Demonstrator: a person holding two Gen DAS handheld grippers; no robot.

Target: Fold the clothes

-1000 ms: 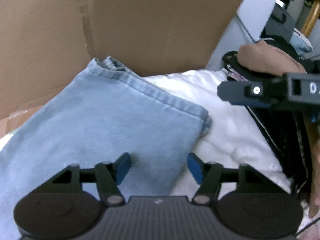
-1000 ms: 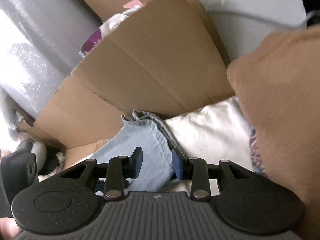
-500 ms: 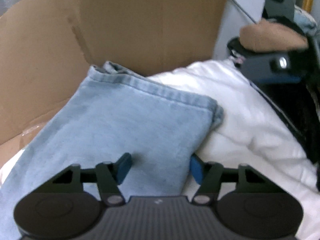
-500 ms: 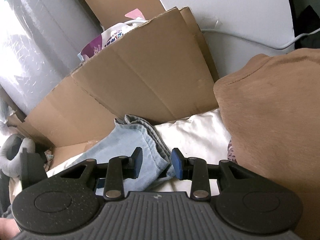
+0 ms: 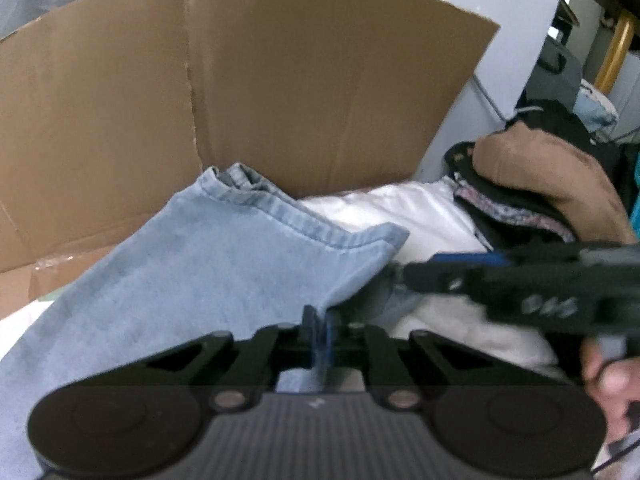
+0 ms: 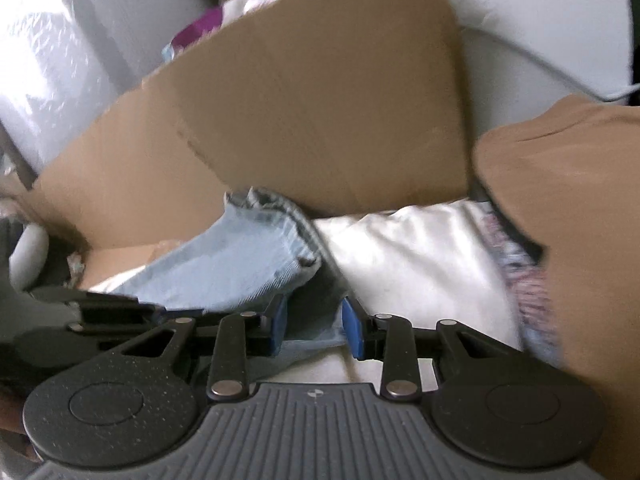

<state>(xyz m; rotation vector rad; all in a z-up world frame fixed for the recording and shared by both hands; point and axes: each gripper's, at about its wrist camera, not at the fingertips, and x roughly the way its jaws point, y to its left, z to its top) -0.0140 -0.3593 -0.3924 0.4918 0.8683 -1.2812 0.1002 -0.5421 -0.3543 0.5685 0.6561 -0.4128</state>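
Jeans (image 5: 224, 264) edge is pinched by left claw (image 5: 319, 340); right claw (image 6: 312, 324) gapes around hem. Thin pinch; denim could be lost when lifted.

We see a large brown corrugated cardboard flap (image 5: 312, 80) standing upright as our landmark. Above its top edge, pink and purple packaging (image 6: 208, 24) peeks out. To its left stands a clear bubble-wrap roll (image 6: 52, 64). To its right runs a pale grey wall panel (image 6: 540, 20) with a thin white cable (image 6: 560, 76) across it.
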